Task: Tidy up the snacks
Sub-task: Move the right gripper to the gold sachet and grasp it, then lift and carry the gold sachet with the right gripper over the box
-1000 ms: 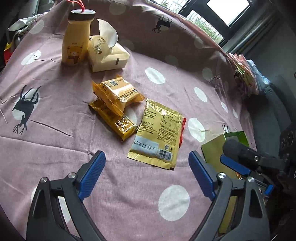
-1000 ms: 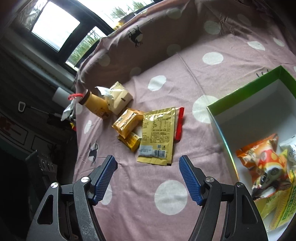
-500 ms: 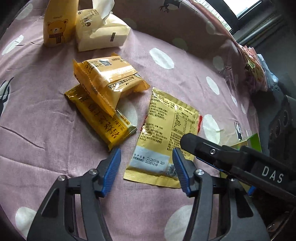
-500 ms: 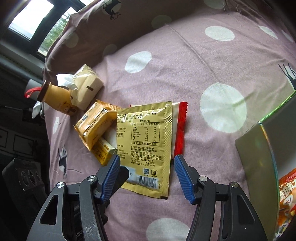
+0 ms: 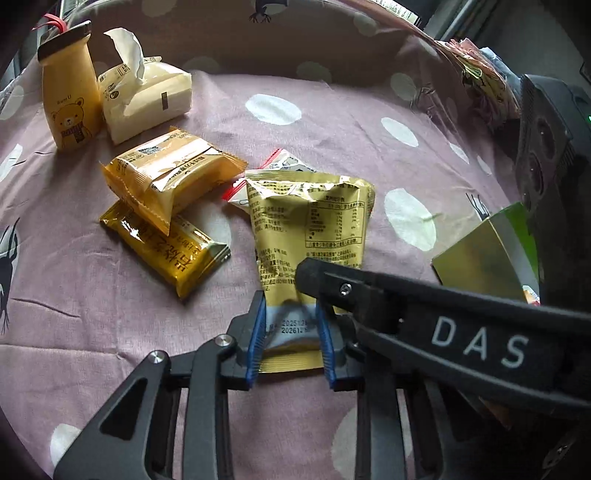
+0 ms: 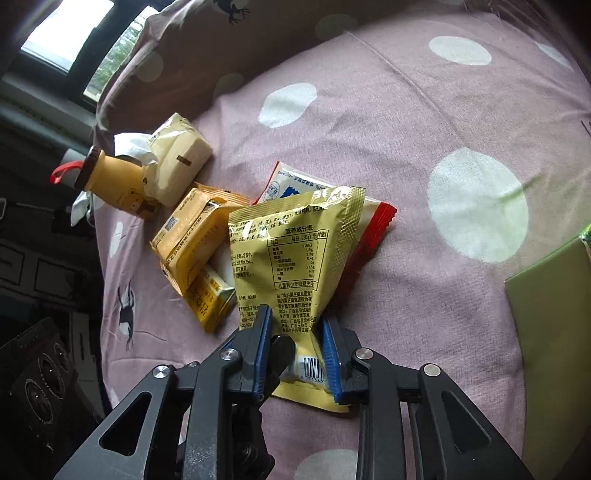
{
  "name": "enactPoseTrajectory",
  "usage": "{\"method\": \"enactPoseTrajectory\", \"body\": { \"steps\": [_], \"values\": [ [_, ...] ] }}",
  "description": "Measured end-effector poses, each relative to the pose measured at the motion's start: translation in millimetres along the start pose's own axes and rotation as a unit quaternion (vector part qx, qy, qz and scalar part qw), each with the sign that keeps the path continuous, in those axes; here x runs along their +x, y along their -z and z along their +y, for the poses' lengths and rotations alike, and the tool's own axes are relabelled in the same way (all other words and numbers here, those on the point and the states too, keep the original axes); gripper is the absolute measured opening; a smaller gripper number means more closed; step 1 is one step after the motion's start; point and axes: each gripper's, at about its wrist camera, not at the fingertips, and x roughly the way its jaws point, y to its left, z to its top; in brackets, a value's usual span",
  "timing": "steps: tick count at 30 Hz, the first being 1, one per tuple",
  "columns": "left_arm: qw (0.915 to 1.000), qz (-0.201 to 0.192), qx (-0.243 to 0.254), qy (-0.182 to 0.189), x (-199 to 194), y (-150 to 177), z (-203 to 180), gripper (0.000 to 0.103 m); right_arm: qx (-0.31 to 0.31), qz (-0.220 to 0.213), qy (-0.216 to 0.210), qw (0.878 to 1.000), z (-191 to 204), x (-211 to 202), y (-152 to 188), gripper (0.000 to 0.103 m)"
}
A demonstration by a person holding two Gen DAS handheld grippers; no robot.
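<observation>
Change: both grippers have closed in from wide apart onto one gold pouch (image 5: 310, 229), whose far end has risen off the cloth (image 5: 332, 122).
Gold pouch: flat foil sachet, printed back uppermost, creased and buckled; near edge low at the cloth, far edge tilted up. It lies right of the two orange packs, partly over a red-edged white packet (image 6: 291, 184).
Left gripper (image 5: 291, 334): blue pads clamped on the pouch's near end, one at each side of the date stamp.
Right gripper (image 6: 297, 347): jaws clamped on the same end, beside the barcode; its black finger crosses the left view from the right, marked DAS.
Orange packs: upper pack (image 5: 166, 177) rests tilted on the lower pack (image 5: 166, 251), both left of the pouch, apart from it.
Left view only: full bear bottle (image 5: 70, 99) upright, tissue pack (image 5: 147, 99) just beside it, a gold-lined green box (image 5: 480, 254) corner at right.
Right view only: the white packet's blue print and red edge, a window (image 6: 66, 33) at far left, the box's green outer wall (image 6: 550, 306).
</observation>
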Motion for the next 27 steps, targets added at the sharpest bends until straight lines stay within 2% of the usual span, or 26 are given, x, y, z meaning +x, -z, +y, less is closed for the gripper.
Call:
{"method": "enactPoseTrajectory", "body": {
  "steps": [2,5,9,11,14,18,22,27],
  "values": [
    [0.9999,-0.002,-0.007,0.013,-9.4,2.4,-5.3,0.024,-0.016,-0.01,-0.001,1.0,4.9,-8.6,6.1,0.026],
    [0.9997,-0.022,0.009,0.006,-30.9,6.5,-19.8,0.024,-0.04,-0.035,0.003,0.999,13.3,-28.4,16.3,0.026],
    [0.9985,-0.049,0.02,0.016,-62.5,11.3,-38.8,0.024,-0.052,-0.072,-0.02,0.996,15.4,-65.0,29.6,0.026],
    [0.9975,-0.061,0.035,0.007,-77.8,16.1,-52.4,0.024,-0.058,-0.091,-0.033,0.994,15.6,-85.0,37.8,0.026],
    [0.9936,-0.096,0.06,0.006,-102.7,28.9,-72.9,0.024,-0.07,-0.124,-0.046,0.989,14.8,-114.3,53.3,0.026],
    [0.99,-0.123,0.067,0.018,-129.3,44.5,-89.6,0.024,-0.078,-0.154,-0.069,0.983,12.0,-148.2,72.7,0.026],
    [0.9859,-0.145,0.081,0.02,-147.7,56.6,-105.8,0.025,-0.089,-0.176,-0.089,0.976,11.1,-173.3,90.6,0.026],
    [0.982,-0.158,0.097,0.036,-159.8,69.7,-123.7,0.025,-0.097,-0.202,-0.084,0.971,7.9,-198.4,109.5,0.026]
  ]
}}
